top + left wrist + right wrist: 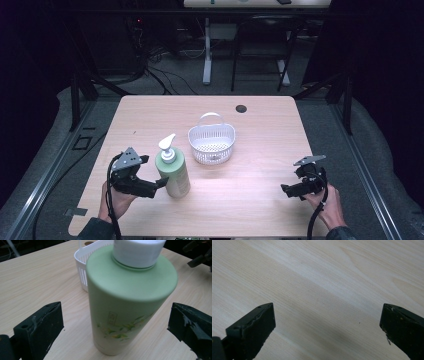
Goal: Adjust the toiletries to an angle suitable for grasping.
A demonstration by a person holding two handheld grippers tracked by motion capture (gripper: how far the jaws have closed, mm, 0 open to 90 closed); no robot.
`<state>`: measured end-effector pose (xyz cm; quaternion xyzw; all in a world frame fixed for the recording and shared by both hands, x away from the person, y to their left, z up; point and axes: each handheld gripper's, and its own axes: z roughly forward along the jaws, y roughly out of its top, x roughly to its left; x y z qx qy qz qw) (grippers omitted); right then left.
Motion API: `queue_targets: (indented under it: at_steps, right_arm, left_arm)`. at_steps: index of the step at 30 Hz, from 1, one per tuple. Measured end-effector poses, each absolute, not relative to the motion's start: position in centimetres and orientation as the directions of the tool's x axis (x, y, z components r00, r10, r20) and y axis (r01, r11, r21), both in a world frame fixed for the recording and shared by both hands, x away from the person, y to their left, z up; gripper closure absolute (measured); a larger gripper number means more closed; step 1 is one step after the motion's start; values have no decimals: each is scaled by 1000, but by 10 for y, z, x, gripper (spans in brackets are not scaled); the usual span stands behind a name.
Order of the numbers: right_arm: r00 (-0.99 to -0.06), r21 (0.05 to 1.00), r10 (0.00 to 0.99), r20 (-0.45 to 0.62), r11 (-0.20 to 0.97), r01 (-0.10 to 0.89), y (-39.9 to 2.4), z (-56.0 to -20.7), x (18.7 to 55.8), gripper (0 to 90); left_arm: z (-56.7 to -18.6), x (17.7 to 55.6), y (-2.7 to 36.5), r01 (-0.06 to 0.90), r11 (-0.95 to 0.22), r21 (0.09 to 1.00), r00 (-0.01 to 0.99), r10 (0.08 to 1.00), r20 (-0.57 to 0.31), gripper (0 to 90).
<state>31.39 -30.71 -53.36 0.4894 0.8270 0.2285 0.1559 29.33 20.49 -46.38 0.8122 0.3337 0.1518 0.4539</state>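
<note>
A green pump bottle (173,172) with a white pump head stands upright on the wooden table (250,210), left of the middle. My left gripper (159,184) is open just left of it; in the left gripper view the bottle (125,307) stands between the two spread jaws without touching them. A white slotted basket (212,141) with a handle sits behind and to the right of the bottle, and its wall (81,267) shows behind the bottle. My right gripper (286,190) is open near the table's front right, over bare wood (324,290).
A small dark round hole (241,108) lies in the tabletop near its far edge. Beyond the table are desk legs, cables and dark frames on a grey floor. Metal rails run along both sides of the table.
</note>
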Motion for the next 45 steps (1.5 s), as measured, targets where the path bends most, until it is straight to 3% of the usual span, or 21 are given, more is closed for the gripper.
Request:
queue_targets:
  at_steps: [12,20,45]
  right_arm:
    - [-476,521,879,-35,422,742,-306,-536,316,0]
    - [-476,520,879,-29,420,744,-307,-536,316,0]
    - [-478,510,878,-33,426,747,-305,-536,316,0]
  left_arm:
    - [-470,302,190,414,-377,829,738,672,-63,3]
    - [-470,301,187,400,-371,838,744,665,-60,123]
    - [-473,320,190,356,-391,849,801,595,-62,127]
